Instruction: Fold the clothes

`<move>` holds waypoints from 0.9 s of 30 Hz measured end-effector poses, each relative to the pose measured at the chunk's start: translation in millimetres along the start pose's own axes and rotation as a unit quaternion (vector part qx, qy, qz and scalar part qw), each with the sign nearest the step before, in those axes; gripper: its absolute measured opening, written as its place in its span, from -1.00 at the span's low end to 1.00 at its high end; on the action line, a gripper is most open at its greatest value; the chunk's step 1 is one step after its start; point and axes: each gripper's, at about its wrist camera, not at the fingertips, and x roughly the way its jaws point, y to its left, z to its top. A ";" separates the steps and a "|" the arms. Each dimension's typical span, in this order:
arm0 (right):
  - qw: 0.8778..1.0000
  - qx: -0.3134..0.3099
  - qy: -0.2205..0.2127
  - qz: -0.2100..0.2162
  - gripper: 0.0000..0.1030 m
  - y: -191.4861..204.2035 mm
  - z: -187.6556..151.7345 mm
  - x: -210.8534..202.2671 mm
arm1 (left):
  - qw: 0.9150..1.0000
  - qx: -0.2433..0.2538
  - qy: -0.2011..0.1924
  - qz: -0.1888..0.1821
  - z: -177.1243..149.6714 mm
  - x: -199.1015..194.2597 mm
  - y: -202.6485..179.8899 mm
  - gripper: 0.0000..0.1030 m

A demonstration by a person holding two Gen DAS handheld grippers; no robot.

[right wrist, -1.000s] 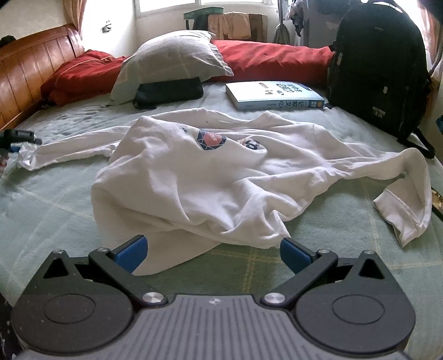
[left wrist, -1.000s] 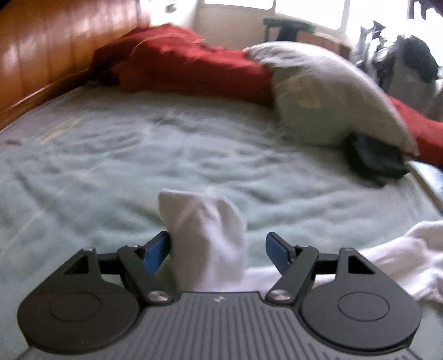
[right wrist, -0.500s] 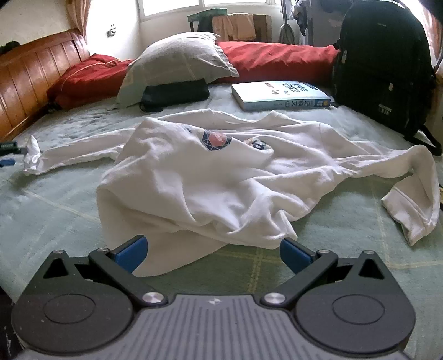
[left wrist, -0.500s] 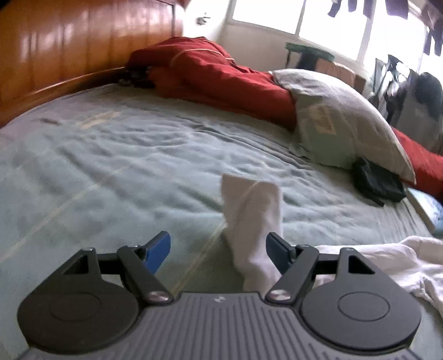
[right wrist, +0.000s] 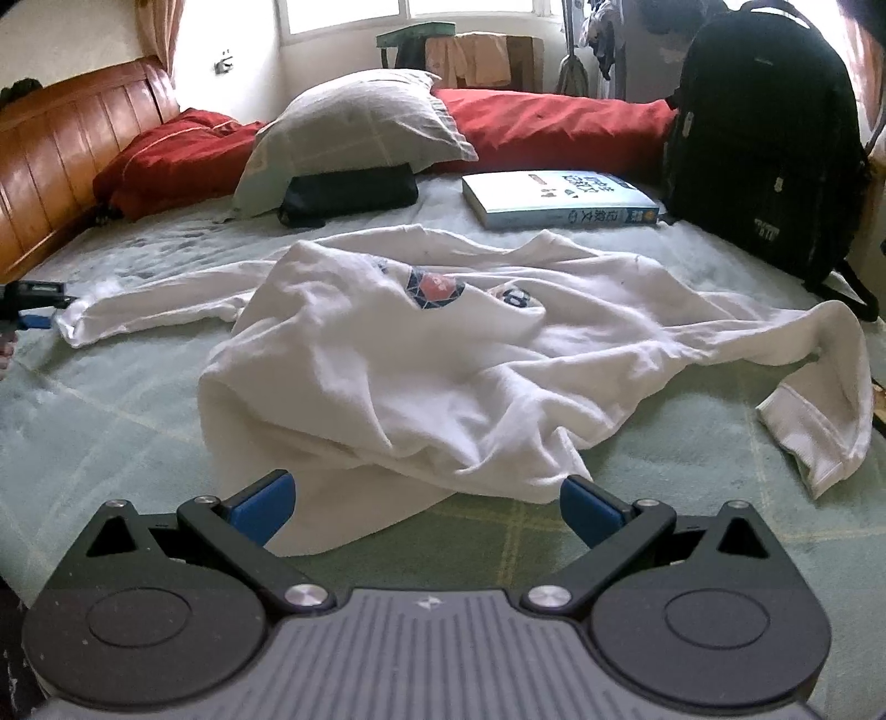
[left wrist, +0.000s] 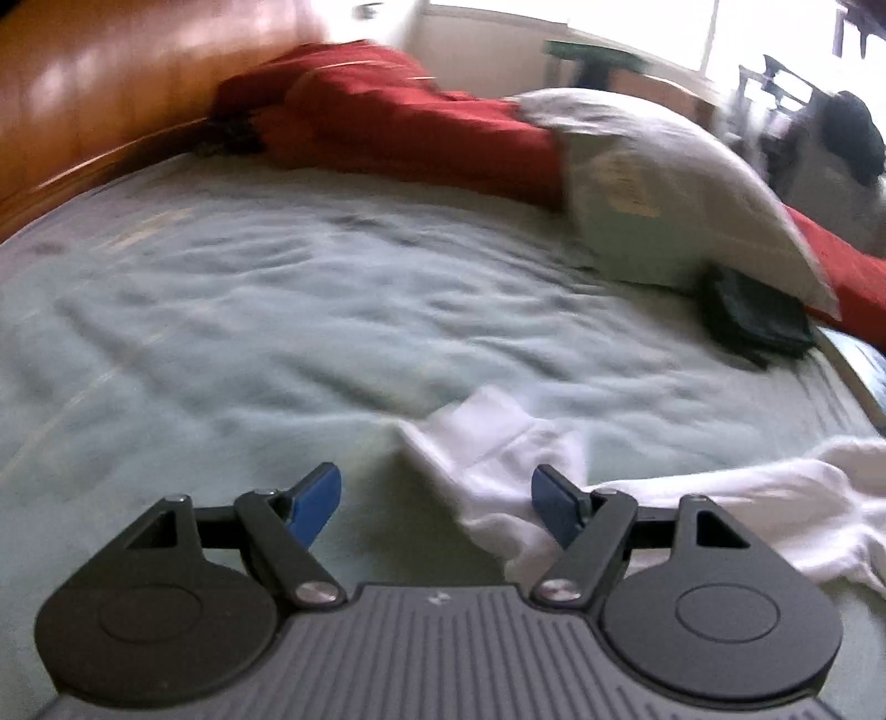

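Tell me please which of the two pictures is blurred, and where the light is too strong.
Left wrist view: motion blur smears the red blanket, pillow and white sleeve cuff; the window top right is washed out. Right wrist view: sharp; the white sweatshirt and book are clear, but the window glares.

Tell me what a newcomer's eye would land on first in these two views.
Most striking is the crumpled white sweatshirt sprawled across the middle of the green bedspread, directly ahead of the open right gripper. Behind it a black backpack stands at the right, beside a blue book. In the left wrist view, one white sleeve cuff lies flat before the open left gripper.
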 end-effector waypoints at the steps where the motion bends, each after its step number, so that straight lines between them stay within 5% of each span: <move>1: 1.000 0.001 0.001 -0.001 1.00 -0.5 -0.2 0.3 | 1.000 0.011 -0.005 -0.007 0.9 -2.2 -6.5 0.46; 4: 1.000 0.001 0.003 0.000 1.00 -1.8 -1.1 1.5 | 0.999 0.020 -0.024 -0.019 2.3 -12.2 -13.6 0.46; 7: 1.000 0.004 0.003 0.003 1.00 -3.3 -1.7 2.1 | 0.999 -0.024 -0.022 -0.027 3.8 -15.9 3.1 0.45; 12: 1.000 0.009 0.006 0.007 1.00 -4.6 -3.4 4.9 | 0.991 -0.126 0.016 -0.041 3.3 -2.0 38.3 0.09; 19: 1.000 0.007 0.007 0.001 1.00 -4.3 -3.2 6.0 | 0.977 -0.199 0.038 -0.069 0.9 33.7 50.0 -0.30; 23: 1.000 0.008 0.005 -0.003 1.00 -5.3 -2.9 4.7 | 0.978 -0.201 0.020 -0.050 5.8 27.6 51.3 -0.72; 27: 1.000 0.008 0.003 -0.005 1.00 -6.5 -2.5 3.5 | 0.984 -0.178 -0.021 -0.011 11.8 3.5 55.8 -0.74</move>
